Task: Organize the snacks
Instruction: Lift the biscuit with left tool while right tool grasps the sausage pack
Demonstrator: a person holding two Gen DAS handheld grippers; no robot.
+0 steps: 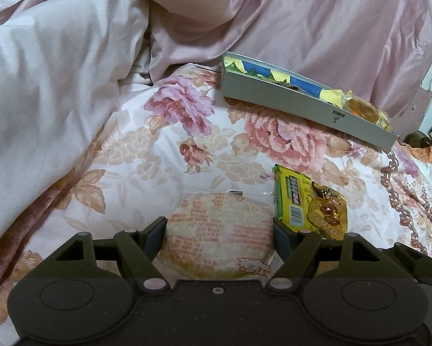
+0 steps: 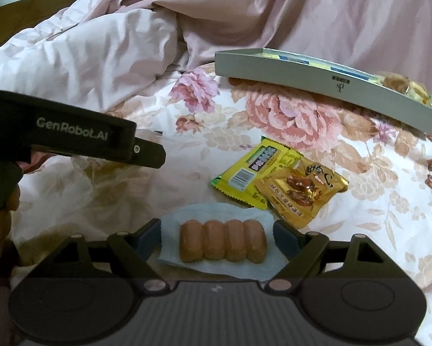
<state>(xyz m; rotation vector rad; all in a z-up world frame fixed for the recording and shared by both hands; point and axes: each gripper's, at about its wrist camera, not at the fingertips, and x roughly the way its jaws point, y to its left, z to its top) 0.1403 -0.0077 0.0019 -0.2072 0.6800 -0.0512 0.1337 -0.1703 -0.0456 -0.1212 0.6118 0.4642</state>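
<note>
Currently both grippers carry snacks: left gripper (image 1: pixel 218 227) clamps a round cake (image 1: pixel 218 230), right gripper (image 2: pixel 217 230) clamps a sausage pack (image 2: pixel 223 243). Tray (image 1: pixel 302 106) sits far right, partly filled, likely their destination. Yellow packet (image 2: pixel 253 173) and gold packet (image 2: pixel 299 191) wait near it on the bedspread (image 1: pixel 158 150).

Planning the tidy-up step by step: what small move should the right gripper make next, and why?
Probably carry the sausage pack, which the right gripper grips by its edges, toward the grey box. The box already holds snacks, while two packets still lie on the bedspread.
</note>
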